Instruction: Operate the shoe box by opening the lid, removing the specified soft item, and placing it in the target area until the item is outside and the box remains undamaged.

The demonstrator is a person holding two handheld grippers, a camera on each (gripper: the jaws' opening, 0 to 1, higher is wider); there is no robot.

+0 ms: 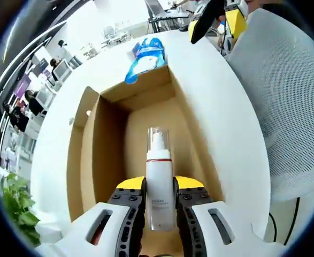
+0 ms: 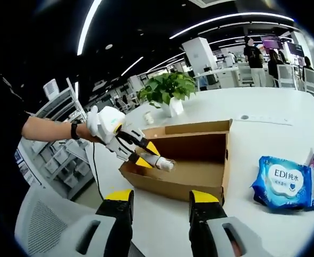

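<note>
Shoe box (image 2: 197,163) open, blue pack (image 2: 285,182) reading "EDI", left gripper (image 1: 160,199) clamping bottle (image 1: 160,184)

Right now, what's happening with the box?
A person is working with two handheld grippers at a white table. The left gripper is shut on a white pump bottle and holds it over the open cardboard box; the right gripper view shows the bottle tilted just above the box's near wall. The right gripper is open and empty, off to the side of the box. A blue wet-wipes pack lies on the table outside the box.
</note>
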